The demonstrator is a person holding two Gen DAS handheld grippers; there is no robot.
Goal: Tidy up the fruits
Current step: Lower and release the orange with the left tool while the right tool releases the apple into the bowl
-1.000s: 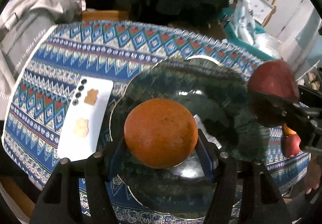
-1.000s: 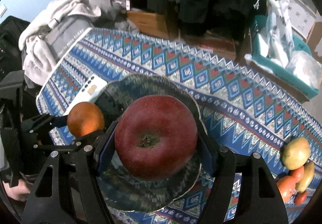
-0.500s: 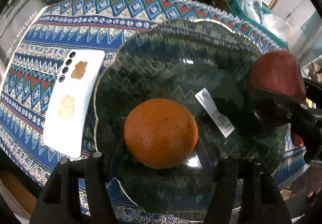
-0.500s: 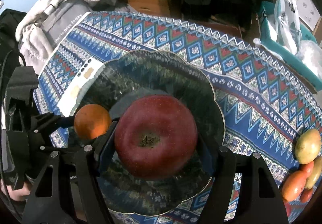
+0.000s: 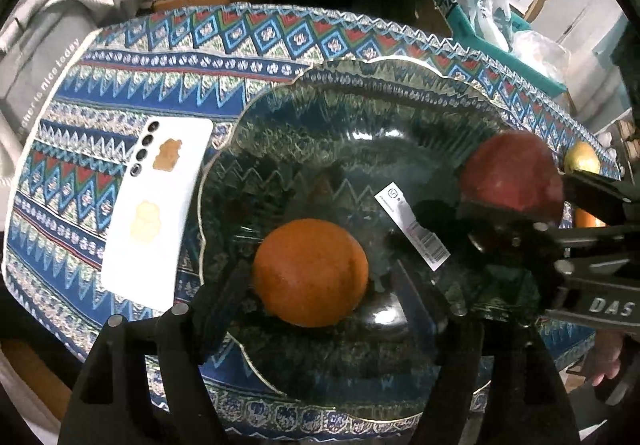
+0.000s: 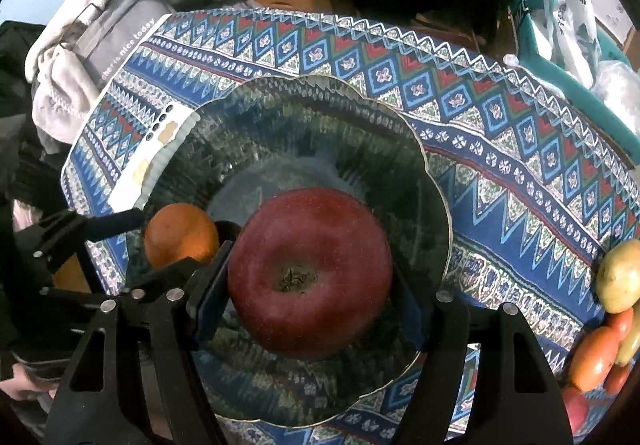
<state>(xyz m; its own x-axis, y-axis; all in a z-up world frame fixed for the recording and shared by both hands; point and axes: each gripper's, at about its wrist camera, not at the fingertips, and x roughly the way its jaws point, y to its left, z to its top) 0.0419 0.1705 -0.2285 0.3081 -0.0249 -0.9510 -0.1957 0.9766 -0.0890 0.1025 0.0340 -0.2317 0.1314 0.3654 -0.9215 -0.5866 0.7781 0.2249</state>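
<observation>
An orange (image 5: pixel 311 272) lies in the dark green scalloped plate (image 5: pixel 360 93), between the spread fingers of my left gripper (image 5: pixel 320 289); a gap shows on both sides of it. My right gripper (image 6: pixel 308 277) is shut on a big red apple (image 6: pixel 310 271) and holds it low over the plate (image 6: pixel 320 117). The apple (image 5: pixel 514 175) and right gripper also show at the right of the left wrist view. The orange (image 6: pixel 180 235) and left gripper show at the left of the right wrist view.
A white phone (image 5: pixel 156 213) lies left of the plate on the patterned tablecloth (image 5: pixel 200 45). Several loose fruits (image 6: pixel 612 321) lie at the right table edge. A grey sweatshirt (image 6: pixel 100 25) is heaped at the far left. Teal bags (image 5: pixel 492 25) stand behind.
The left gripper has opened and let the orange rest in the plate. The right gripper has come lower over the plate with the apple.
</observation>
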